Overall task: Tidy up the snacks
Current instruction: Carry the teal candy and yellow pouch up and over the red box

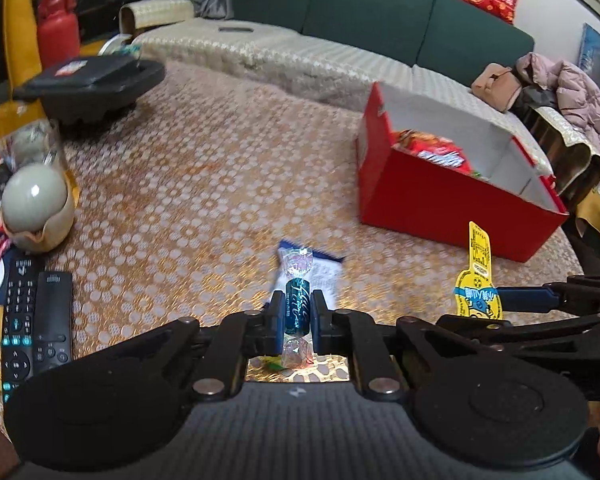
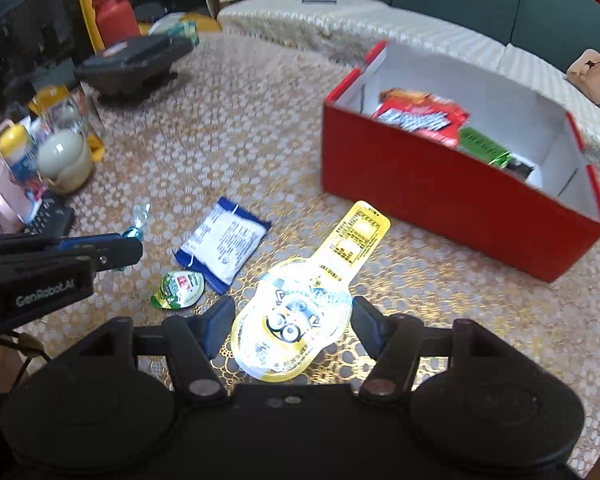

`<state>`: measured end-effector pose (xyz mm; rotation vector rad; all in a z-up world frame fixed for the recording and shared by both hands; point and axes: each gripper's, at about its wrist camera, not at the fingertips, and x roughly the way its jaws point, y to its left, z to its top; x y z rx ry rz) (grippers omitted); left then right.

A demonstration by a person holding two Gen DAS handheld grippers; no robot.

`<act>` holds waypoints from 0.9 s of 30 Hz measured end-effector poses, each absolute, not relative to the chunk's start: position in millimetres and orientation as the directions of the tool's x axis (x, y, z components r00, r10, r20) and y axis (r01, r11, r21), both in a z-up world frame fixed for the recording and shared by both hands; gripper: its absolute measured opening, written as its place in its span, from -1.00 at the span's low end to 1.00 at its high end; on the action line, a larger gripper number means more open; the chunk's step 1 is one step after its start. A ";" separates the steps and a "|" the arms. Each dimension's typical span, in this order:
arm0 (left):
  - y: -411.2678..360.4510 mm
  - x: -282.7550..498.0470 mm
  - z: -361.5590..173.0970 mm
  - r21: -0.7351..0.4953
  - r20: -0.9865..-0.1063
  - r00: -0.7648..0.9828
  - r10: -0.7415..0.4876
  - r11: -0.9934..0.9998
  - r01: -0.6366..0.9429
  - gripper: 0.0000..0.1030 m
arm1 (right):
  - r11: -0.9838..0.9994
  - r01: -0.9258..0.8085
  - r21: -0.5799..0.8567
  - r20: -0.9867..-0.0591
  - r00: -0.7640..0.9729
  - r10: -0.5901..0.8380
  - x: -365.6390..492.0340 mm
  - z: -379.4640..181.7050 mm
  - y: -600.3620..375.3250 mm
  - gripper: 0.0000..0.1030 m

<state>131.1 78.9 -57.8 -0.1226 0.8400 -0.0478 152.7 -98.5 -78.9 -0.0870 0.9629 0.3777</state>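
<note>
My left gripper [image 1: 296, 306] is shut on a teal twist-wrapped candy [image 1: 297, 300], held above the gold patterned tablecloth [image 1: 188, 200]. In the right wrist view this gripper [image 2: 128, 246] comes in from the left, with the candy [image 2: 134, 232] at its tip. My right gripper [image 2: 294, 314] is shut on a yellow cartoon-face snack pack [image 2: 300, 304], lifted off the table. In the left wrist view that pack [image 1: 478, 288] stands upright. A blue-and-white packet [image 2: 224, 246] and a green jelly cup [image 2: 178, 290] lie on the table. The open red box [image 2: 440, 192] holds red bags [image 2: 420, 116] and a green pack [image 2: 484, 148].
Two remotes [image 1: 36, 320], a cup holding a pale ball [image 1: 36, 204] and a black appliance [image 1: 92, 84] crowd the table's left side. A pink mug [image 2: 0, 200] stands at the far left. A green sofa [image 1: 372, 12] runs behind the table.
</note>
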 end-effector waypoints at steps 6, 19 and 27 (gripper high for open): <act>49.2 130.2 -34.1 -0.092 -0.720 0.688 -0.092 0.995 0.037 -0.76 | 0.919 -0.379 0.106 -0.783 0.538 0.312 142.8 -56.1 -127.7 0.22; -20.0 163.8 19.6 -0.072 -0.680 0.719 -0.144 0.989 0.130 -0.76 | 0.903 -0.428 0.033 -0.708 0.627 0.324 152.6 -9.4 -189.0 0.22; -57.8 207.8 29.4 -0.065 -0.687 0.705 -0.177 0.981 0.183 -0.76 | 0.909 -0.418 -0.005 -0.693 0.656 0.298 187.9 0.3 -226.8 0.22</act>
